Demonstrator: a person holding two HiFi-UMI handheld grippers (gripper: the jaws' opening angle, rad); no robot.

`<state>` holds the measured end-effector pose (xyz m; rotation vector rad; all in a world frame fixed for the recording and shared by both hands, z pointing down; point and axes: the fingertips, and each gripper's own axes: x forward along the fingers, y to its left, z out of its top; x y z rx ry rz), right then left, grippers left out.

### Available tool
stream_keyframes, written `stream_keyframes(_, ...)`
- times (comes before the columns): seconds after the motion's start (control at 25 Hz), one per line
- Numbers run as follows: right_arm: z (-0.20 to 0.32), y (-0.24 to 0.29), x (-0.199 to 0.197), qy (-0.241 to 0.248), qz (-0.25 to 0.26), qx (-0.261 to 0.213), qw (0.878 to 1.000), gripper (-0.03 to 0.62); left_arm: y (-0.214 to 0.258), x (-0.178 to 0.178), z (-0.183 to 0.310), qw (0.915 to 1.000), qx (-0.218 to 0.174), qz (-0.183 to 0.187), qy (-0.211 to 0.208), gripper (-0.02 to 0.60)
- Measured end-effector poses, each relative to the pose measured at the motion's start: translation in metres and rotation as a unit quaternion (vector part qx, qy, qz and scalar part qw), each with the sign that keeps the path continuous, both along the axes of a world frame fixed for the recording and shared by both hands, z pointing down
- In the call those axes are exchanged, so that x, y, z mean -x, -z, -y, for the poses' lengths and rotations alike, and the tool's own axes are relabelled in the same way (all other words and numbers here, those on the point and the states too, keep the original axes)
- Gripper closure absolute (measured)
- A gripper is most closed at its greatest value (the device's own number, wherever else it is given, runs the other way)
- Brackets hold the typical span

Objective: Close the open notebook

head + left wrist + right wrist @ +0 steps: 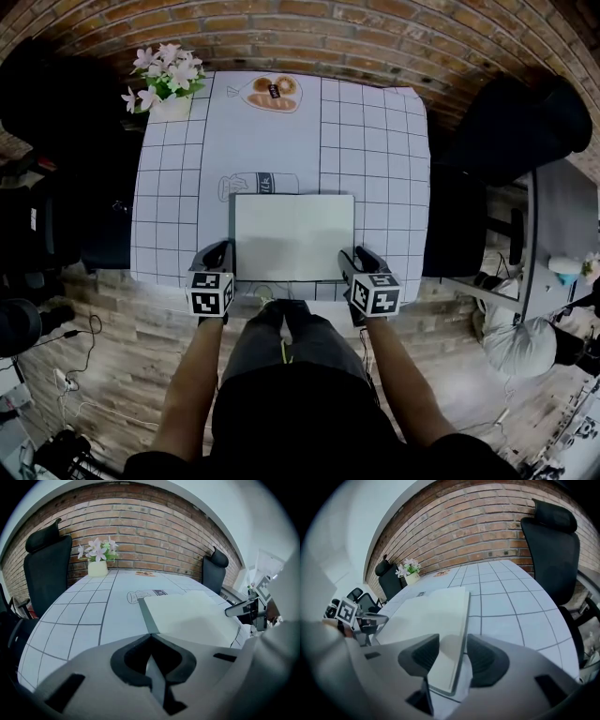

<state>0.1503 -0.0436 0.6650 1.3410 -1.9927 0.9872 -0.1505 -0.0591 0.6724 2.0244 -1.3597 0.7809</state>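
Lying open with its blank white pages up, the notebook (293, 236) sits at the near edge of the surface (375, 141), centred in front of the person. The surface is covered by a white cloth ruled in a dark grid.

The left tool (150, 637) is at the book's near left corner, its jaws clenched tip to tip. Whether they pinch the grey cover edge cannot be told. The right tool (453, 641) is released. Its jaws stand apart on either side of the book's right edge, and the pads do not press it.

Just beyond the notebook, a drawn bottle (262, 183) is printed on the cloth, its label lettering too small to read with certainty. Near the far edge, a printed plate of bread and ring pastries (272, 94) carries a small dark tag, also unreadable.

On the far left corner, a pale pot (172, 106) holds white and pink flowers (167, 73).

2 black office chairs (44, 569) flank the surface, 1 on each side. A brick wall (150, 536) runs behind it, and a wood-plank floor (122, 328) lies below.
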Motion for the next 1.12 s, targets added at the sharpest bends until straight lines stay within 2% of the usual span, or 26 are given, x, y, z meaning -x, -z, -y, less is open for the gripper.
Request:
stream_keyframes(0.48, 0.001, 0.000, -0.007, -0.022, 0.014, 0.012, 1.000, 0.477, 0.001, -0.001, 0.000, 1.0000, -0.001, 0.002, -0.002, 0.557)
stream_keyframes(0.84, 0.002, 0.008, -0.011, -0.061, 0.072, 0.000, 0.996, 0.553, 0.001, -0.001, 0.000, 1.0000, -0.002, 0.002, -0.005, 0.557)
stream_keyframes(1.0, 0.003, 0.014, -0.010, -0.055, 0.076, -0.006, 0.996, 0.568, 0.000, 0.000, 0.000, 1.0000, -0.003, 0.004, -0.005, 0.557)
stream_keyframes(1.12, 0.005, 0.024, -0.005, -0.051, 0.099, -0.017, 0.994, 0.571, 0.000, -0.001, 0.000, 1.0000, -0.002, 0.003, -0.006, 0.557)
